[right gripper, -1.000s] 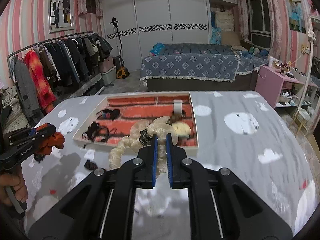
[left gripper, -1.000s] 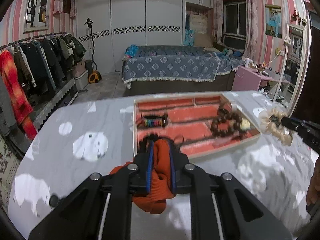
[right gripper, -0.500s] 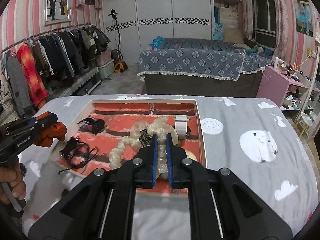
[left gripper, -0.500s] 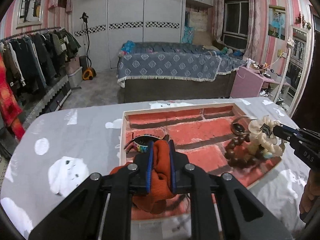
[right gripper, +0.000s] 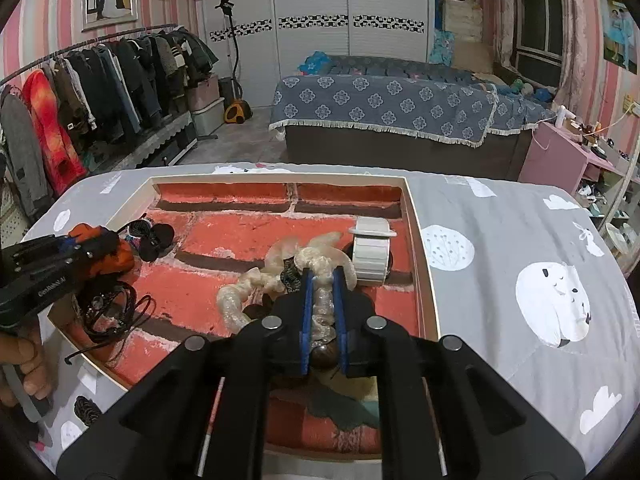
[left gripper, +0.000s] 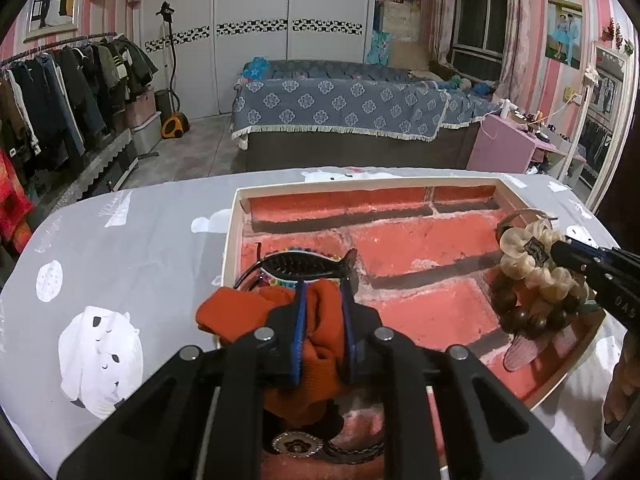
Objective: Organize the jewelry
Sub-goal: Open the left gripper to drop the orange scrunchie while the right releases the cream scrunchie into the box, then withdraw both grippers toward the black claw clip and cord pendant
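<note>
The tray (left gripper: 234,236), lined with a red brick pattern and lying on the table (left gripper: 132,248), is being taken as the landmark for all places.

**Left claw.** The left claw (left gripper: 323,312) is being held over the tray's near left corner. Its jaws have just been opening a little, yet an orange fabric scrunchie (left gripper: 320,320) is being gripped between the pads. A black fish-shaped hair clip (left gripper: 306,266) and a beaded band are lying inside the tray just beyond it.

**Right claw.** The right claw (right gripper: 323,308) is being held over the tray's near right part, nearly closed on a pale translucent scrunchie (right gripper: 280,268). A string of dark wooden beads (left gripper: 532,320) is lying below it, and a white link bracelet (right gripper: 372,252) is standing just beside it, near the tray's right wall. Black cords (right gripper: 112,308) are lying inside the tray's left side.

**Hazards.**
- The orange scrunchie is partly overhanging the tray's left rim; if it is being released here, it is likely to fall onto the table outside.
- The pale scrunchie is likely to catch on the wooden beads and drag them as the claw is being withdrawn.
- The white bracelet is at risk of being tipped over by a claw finger passing close by.
- Soft fabric is liable to cling to the pads, so that nothing is being released cleanly.
</note>
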Action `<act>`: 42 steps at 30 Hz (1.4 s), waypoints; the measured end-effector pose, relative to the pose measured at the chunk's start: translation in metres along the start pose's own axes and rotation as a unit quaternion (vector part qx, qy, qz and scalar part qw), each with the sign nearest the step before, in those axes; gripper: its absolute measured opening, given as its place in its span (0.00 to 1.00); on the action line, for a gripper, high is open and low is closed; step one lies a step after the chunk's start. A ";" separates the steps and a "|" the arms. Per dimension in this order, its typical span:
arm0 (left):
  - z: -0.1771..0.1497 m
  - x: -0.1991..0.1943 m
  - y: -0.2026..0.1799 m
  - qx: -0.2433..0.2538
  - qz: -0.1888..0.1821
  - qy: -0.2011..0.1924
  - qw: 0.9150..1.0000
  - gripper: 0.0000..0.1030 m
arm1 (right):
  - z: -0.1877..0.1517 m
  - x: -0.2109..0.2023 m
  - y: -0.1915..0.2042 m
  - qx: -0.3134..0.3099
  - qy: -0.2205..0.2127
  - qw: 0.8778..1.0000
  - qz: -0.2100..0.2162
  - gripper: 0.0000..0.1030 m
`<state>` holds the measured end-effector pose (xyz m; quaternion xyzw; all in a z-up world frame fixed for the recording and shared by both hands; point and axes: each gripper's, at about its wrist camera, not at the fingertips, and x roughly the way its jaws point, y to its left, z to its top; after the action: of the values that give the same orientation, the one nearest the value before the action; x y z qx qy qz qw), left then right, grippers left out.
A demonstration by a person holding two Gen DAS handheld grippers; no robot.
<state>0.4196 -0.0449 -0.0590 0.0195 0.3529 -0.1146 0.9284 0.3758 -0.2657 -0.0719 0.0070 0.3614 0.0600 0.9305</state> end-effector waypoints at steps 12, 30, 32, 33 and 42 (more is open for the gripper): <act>-0.003 -0.048 -0.016 0.006 -0.004 -0.023 1.000 0.50 | 0.003 -0.051 0.002 0.010 -0.035 0.999 0.004 0.34; -0.136 -0.222 -0.030 -0.011 0.006 -0.039 0.999 0.55 | -0.118 -0.227 0.010 0.039 -0.068 0.997 -0.011 0.39; -0.148 -0.233 -0.028 -0.021 0.008 -0.040 0.999 0.55 | -0.132 -0.240 0.013 0.037 -0.067 0.997 -0.014 0.39; -0.151 -0.236 -0.027 -0.025 0.009 -0.041 0.999 0.55 | -0.135 -0.242 0.015 0.037 -0.066 0.997 -0.014 0.39; -0.170 -0.267 -0.019 -0.029 0.022 -0.057 0.998 0.55 | -0.161 -0.277 0.023 0.037 -0.080 0.996 -0.013 0.40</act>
<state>0.1111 0.0094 -0.0094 -0.0066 0.3025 -0.0848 0.9493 0.0619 -0.2805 -0.0035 0.0417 0.2877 0.0335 0.9562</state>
